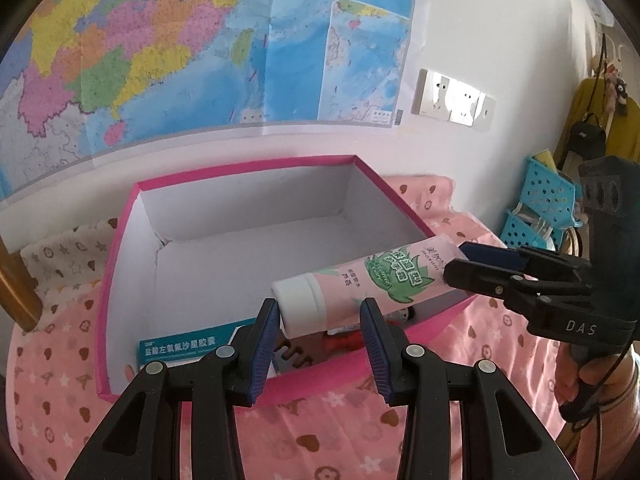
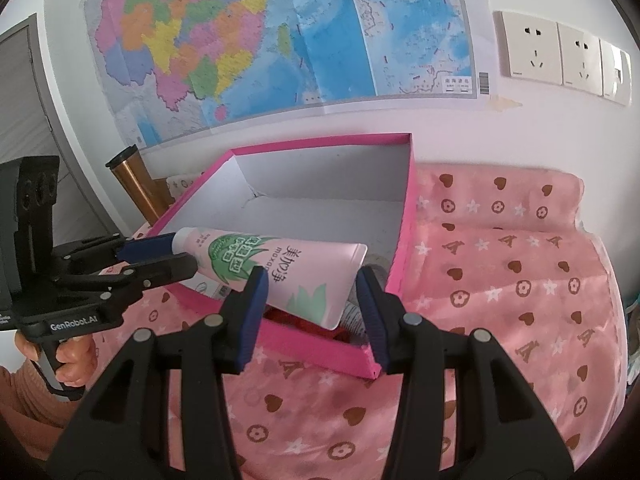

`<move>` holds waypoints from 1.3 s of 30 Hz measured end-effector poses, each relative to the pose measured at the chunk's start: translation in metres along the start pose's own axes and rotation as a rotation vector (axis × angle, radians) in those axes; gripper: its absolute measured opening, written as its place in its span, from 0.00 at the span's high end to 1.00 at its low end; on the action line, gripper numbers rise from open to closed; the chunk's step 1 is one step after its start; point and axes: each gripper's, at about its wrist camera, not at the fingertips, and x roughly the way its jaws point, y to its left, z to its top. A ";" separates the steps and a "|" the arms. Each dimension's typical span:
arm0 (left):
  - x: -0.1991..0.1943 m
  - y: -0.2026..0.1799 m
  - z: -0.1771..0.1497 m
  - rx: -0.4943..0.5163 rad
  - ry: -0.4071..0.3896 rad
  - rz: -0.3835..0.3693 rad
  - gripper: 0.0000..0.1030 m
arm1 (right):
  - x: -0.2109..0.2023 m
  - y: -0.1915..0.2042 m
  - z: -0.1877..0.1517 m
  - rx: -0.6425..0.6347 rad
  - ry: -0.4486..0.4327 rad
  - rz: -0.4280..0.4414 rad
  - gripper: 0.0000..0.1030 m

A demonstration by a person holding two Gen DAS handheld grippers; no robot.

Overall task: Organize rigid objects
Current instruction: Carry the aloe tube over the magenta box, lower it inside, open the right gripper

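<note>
One pink plastic squeeze tube [image 1: 372, 280], with a white screw cap and a green leaf print, hangs in the air over one open pink cardboard box [image 1: 120, 248] with a white inside. Its long axis runs from one gripper to the other. The cap points at the left gripper [image 1: 320, 308] and the flat crimped tail points at the right gripper [image 2: 310, 280]. In the left wrist view the cap end sits lower than the tail, and the tube crosses the box's right rim close to the near right corner.

There are two grippers, each with two blue-padded black fingers, and they meet the tube from its opposite ends. The tail lies between the right gripper's fingers and fills the gap from pad to pad, so these fingers are clenched on the tube. The white cap lies between the left gripper's fingers, against one pad [image 1: 266, 340], while the tube's body passes behind the tip of the other. Whether these fingers actually squeeze it cannot be told.

The box stands on a pink cloth printed with brown hearts and white flowers [image 2: 500, 280]. Inside, at the near left corner, lies one teal and white medicine carton [image 1: 180, 350]. A red item [image 1: 340, 338] sits under the tube by the near wall, too hidden to name. On the white wall behind hang one coloured map [image 2: 240, 40] and three cream socket plates [image 2: 528, 46]. Two blue perforated plastic baskets [image 1: 548, 196] stand past the cloth's right edge.
</note>
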 end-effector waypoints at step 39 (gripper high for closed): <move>0.013 0.008 -0.011 -0.030 0.026 0.024 0.57 | 0.017 0.010 -0.004 -0.052 0.026 -0.061 0.40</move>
